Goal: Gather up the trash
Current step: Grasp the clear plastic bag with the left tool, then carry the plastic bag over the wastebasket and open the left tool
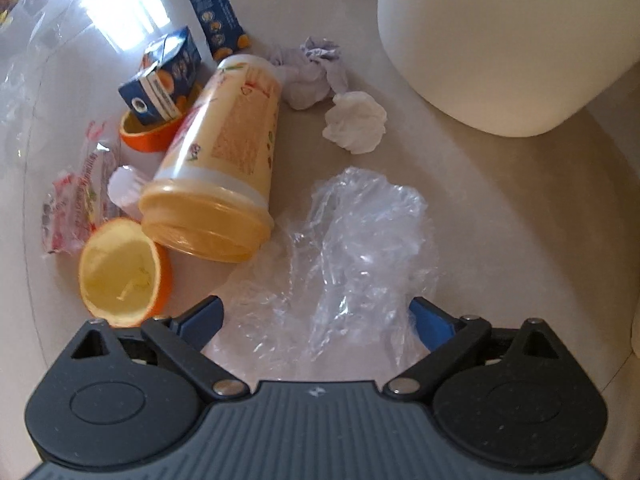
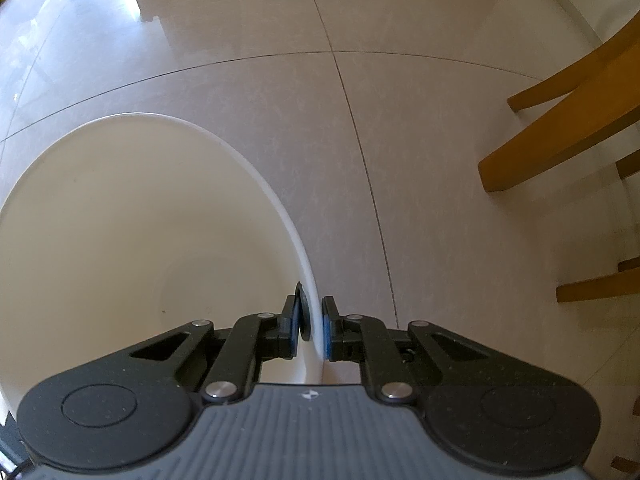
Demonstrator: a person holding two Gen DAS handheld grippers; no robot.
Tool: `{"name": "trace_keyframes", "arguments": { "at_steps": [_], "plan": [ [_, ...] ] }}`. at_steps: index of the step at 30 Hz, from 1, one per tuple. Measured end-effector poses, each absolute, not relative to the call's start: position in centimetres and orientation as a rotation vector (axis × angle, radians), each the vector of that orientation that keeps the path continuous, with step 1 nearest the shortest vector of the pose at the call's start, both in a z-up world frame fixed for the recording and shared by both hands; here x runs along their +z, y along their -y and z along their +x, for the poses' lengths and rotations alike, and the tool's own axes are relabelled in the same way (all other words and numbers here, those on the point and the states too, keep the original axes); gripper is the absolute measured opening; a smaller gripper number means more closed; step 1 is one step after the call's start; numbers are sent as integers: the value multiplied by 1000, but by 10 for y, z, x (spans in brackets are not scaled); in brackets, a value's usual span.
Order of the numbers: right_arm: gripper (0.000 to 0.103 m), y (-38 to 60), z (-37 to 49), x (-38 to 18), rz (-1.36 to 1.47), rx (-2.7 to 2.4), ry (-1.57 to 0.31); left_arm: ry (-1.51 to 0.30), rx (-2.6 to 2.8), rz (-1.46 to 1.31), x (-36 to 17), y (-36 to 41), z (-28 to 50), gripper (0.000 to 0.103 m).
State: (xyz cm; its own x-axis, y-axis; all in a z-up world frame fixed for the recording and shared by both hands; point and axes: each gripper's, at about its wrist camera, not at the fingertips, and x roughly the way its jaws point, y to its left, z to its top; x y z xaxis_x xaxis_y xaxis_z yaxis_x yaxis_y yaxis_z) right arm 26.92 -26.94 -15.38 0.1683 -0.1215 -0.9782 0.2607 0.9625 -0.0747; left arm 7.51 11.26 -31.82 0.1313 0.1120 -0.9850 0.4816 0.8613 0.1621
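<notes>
My left gripper (image 1: 316,316) hangs open over a crumpled clear plastic bag (image 1: 352,240) on the tiled floor, its blue pads on either side of the bag's near end. Beyond lie a yellow tub (image 1: 224,152) on its side, two orange peel halves (image 1: 120,272) (image 1: 148,136), a blue juice carton (image 1: 164,80), a blue wrapper (image 1: 212,4), a red-printed wrapper (image 1: 76,200), and white (image 1: 356,122) and grey (image 1: 312,72) paper wads. In the right wrist view my right gripper (image 2: 311,324) is shut on the rim of the white bin (image 2: 120,220), whose inside looks bare.
The white bin's outer wall (image 1: 492,40) stands at the upper right of the trash pile. Wooden chair legs (image 2: 560,136) stand on the floor to the right of the bin. Glare from a window falls on the tiles at the far left.
</notes>
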Motion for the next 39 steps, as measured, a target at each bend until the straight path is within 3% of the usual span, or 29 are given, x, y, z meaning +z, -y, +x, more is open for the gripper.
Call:
{"name": "trace_keyframes", "arguments": {
  "at_steps": [2, 5, 9, 22, 32, 39],
  "plan": [
    [14, 269, 269, -154, 118, -270, -1376, -1442, -302, 530, -320, -112, 74, 65],
    [14, 269, 269, -154, 120, -270, -1377, -1452, -307, 523, -313, -113, 76, 42],
    [14, 269, 269, -154, 121, -269, -1378, -1507, -288, 497, -299, -110, 85, 30],
    [12, 274, 267, -153, 143, -254, -1373, -1508, -378, 495, -188, -101, 112, 27],
    [11, 282, 269, -151, 156, -204, -1385, -1321, -418, 537, -73, -61, 177, 27],
    [11, 285, 269, -152, 152, -185, -1391, -1258, -480, 467, -43, -1, 214, 27]
  ]
}}
